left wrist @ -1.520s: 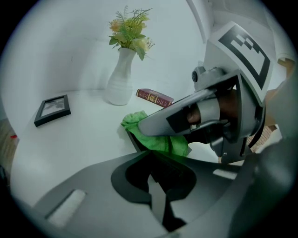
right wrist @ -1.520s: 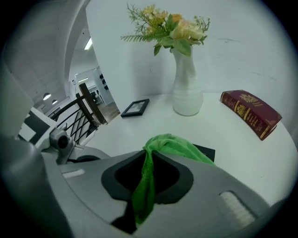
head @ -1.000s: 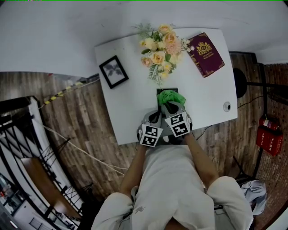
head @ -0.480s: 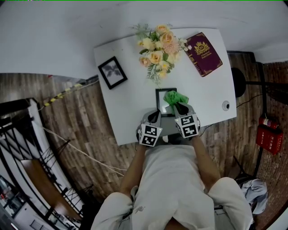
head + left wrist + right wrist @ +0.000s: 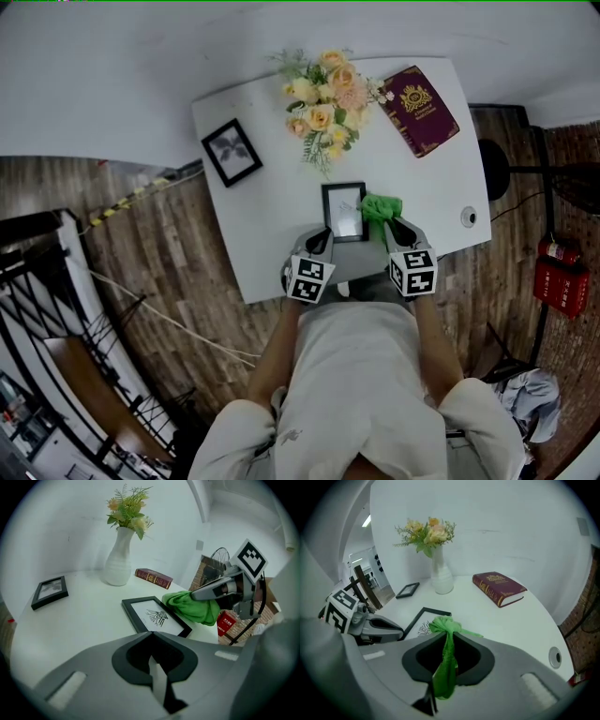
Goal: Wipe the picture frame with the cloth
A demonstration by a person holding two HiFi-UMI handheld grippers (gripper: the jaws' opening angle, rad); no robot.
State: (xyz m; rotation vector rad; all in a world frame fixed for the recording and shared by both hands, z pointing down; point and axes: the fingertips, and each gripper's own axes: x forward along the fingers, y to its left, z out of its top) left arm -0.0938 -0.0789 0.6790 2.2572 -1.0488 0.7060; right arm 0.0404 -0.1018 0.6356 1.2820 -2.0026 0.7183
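Observation:
A black picture frame [image 5: 344, 211] with a bird drawing lies flat on the white table [image 5: 272, 234]. In the left gripper view the frame [image 5: 157, 616] lies just ahead of my left gripper [image 5: 153, 667], which is shut with nothing in it. My left gripper [image 5: 319, 246] sits by the frame's near left corner. My right gripper [image 5: 401, 231] is shut on a green cloth [image 5: 382, 206], bunched at the frame's right edge. The cloth [image 5: 445, 648] hangs between the jaws, and its wad [image 5: 194, 606] rests beside the frame.
A white vase of flowers [image 5: 323, 98] stands at the back of the table. A maroon book [image 5: 419, 97] lies at the back right, and a small black frame [image 5: 232, 151] at the back left. A round cable hole [image 5: 468, 217] sits near the right edge.
My right gripper has carried the cloth rightwards across the frame, from over its middle to its right edge, which leaves the picture uncovered. The left gripper has stayed in place.

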